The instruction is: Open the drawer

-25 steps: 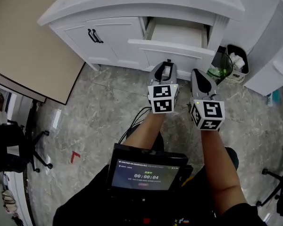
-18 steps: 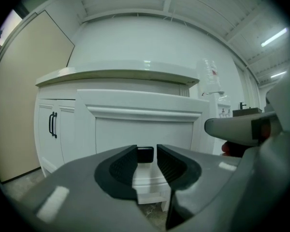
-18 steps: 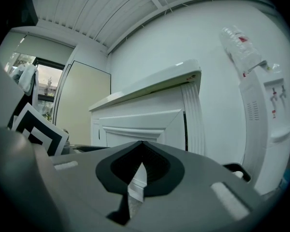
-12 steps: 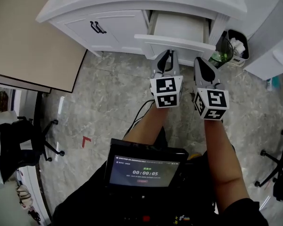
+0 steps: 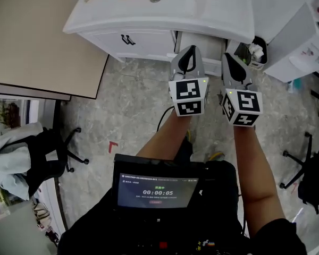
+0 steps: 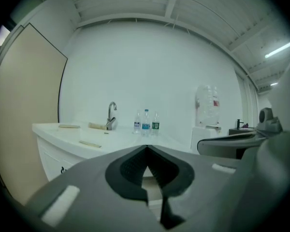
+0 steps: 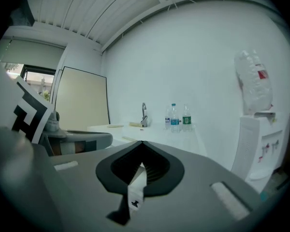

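The white cabinet [image 5: 149, 36] stands at the top of the head view. Its drawer [image 5: 204, 40] is pulled out under the counter top [image 5: 202, 9], partly hidden behind both grippers. My left gripper [image 5: 189, 48] is shut and holds nothing; it hovers in front of the drawer's left part. Beside it, the right gripper [image 5: 226, 55] is also shut and empty, over the drawer's right edge. In the left gripper view the left gripper [image 6: 146, 148] points level across the counter. The right gripper [image 7: 142, 142] in its own view does the same.
A black bin [image 5: 258, 49] sits right of the cabinet, then a water dispenser [image 5: 300, 41]. A beige panel [image 5: 37, 36] stands at the left, with an office chair [image 5: 48, 158] below it. A faucet [image 6: 111, 116] and bottles [image 6: 146, 121] stand on the counter.
Both grippers have lifted up from the drawer front to counter height. The head view has pulled back, so the cabinet looks smaller. The drawer stays pulled out.
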Tool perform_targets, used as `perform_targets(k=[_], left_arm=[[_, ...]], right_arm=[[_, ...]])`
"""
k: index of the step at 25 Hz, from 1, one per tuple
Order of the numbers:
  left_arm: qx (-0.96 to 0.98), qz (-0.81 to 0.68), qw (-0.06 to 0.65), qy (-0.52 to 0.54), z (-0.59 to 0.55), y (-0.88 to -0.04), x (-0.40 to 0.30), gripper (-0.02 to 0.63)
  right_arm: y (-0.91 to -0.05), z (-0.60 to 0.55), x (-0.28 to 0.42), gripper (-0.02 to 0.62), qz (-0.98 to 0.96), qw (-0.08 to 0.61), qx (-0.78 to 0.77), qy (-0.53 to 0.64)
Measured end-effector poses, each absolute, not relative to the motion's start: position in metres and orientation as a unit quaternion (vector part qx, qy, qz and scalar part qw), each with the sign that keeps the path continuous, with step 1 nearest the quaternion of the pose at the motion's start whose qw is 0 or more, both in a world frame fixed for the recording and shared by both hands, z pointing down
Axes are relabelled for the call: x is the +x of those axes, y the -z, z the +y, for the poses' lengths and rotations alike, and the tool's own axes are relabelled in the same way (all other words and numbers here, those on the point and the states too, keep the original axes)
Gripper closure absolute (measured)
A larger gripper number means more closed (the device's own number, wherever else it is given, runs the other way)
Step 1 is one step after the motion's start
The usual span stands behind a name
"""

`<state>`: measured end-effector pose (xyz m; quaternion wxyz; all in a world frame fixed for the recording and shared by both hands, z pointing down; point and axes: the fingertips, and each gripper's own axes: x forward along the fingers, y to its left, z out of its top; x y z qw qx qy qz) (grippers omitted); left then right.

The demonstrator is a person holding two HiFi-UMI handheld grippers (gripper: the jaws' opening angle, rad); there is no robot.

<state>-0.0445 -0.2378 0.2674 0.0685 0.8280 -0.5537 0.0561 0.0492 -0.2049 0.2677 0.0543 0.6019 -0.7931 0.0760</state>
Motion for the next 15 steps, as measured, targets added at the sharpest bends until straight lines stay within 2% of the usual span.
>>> perform_targets(k=[6, 15], left_arm=[[0.836, -0.543, 0.057, -0.043, -0.228, -0.183, -0.047, 0.601], [0.841, -0.539, 0.046, -0.024, -0.193, -0.127, -0.039, 0.601]], right_arm=[[-0.182, -0.198, 0.053, 0.572, -0.781, 0.054, 0.619, -0.062], [-0.124, -0.171, 0.069, 0.572, -0.772, 0.037, 0.633, -0.043]])
